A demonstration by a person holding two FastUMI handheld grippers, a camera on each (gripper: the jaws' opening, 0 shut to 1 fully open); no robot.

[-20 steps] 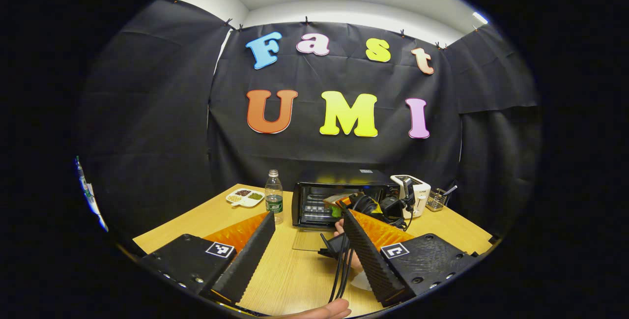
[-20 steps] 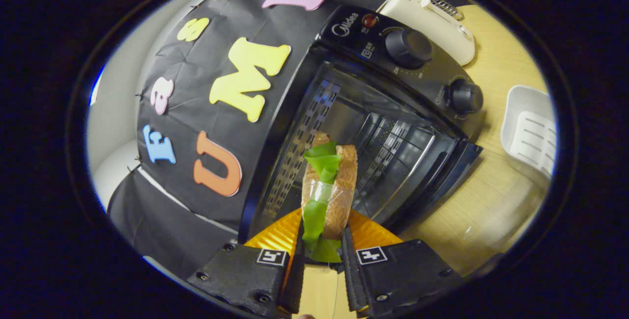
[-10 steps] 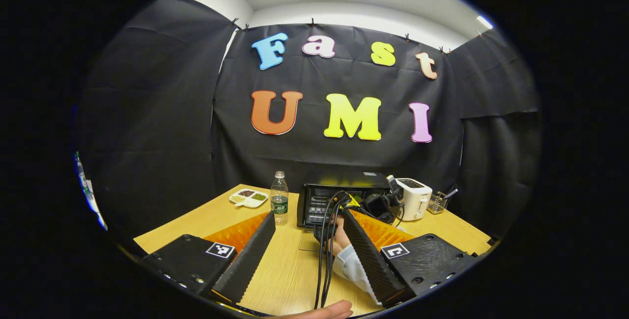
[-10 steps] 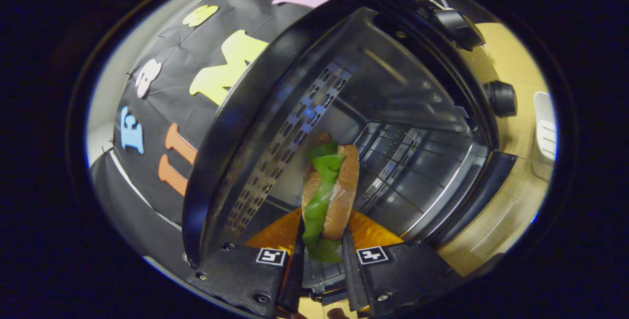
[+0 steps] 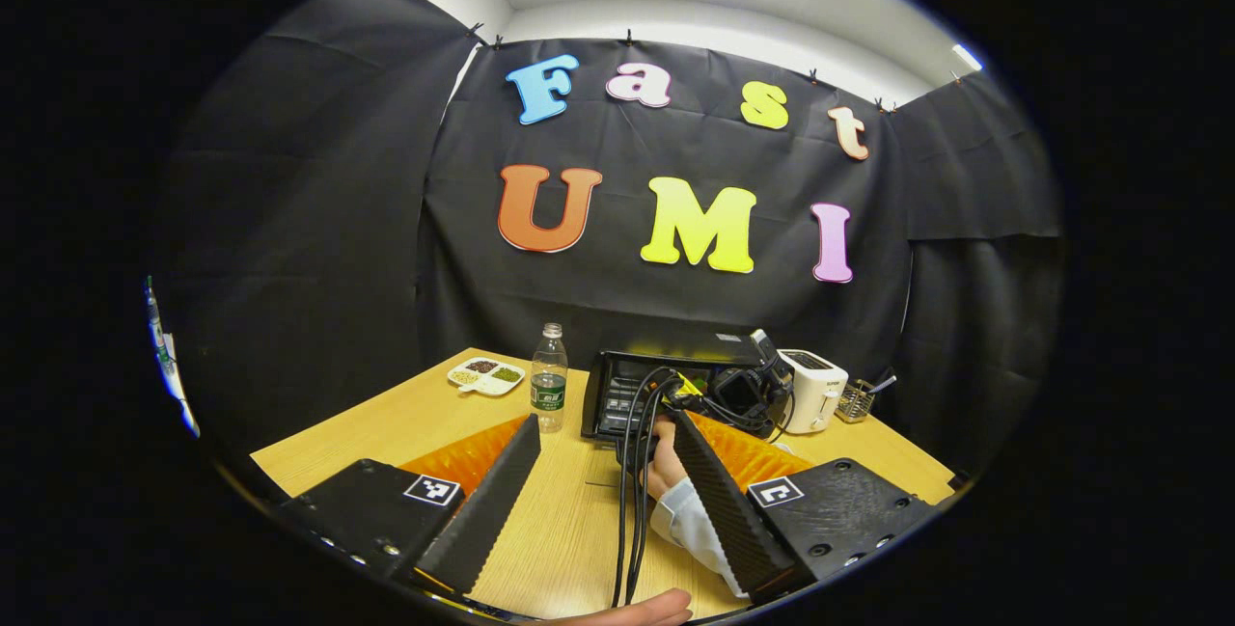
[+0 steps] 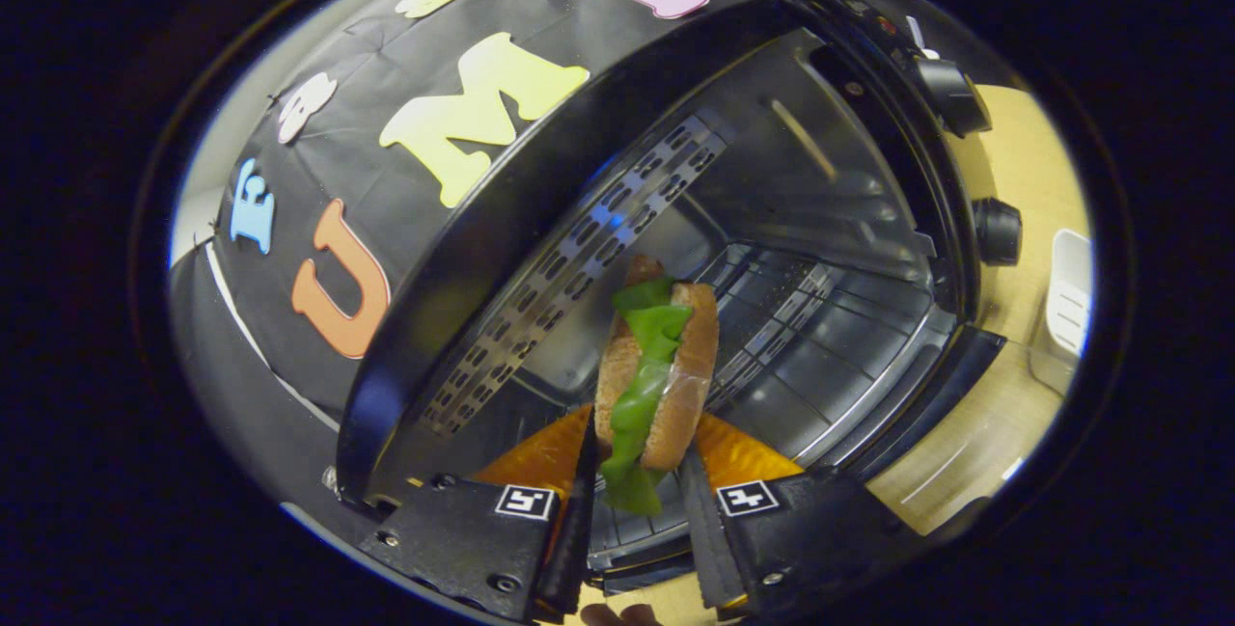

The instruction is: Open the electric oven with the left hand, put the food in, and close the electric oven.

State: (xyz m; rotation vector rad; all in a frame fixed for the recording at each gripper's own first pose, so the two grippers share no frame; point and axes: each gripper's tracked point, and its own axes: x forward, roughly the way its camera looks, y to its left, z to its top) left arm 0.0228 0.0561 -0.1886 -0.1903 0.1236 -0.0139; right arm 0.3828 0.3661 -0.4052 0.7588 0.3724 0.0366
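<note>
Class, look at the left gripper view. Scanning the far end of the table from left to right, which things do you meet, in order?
Divided snack dish → water bottle → electric oven → white toaster → small wire rack.

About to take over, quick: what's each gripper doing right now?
Left gripper: open, holding nothing, above the table.
Right gripper: shut on the sandwich, which is inside the open oven.
</note>
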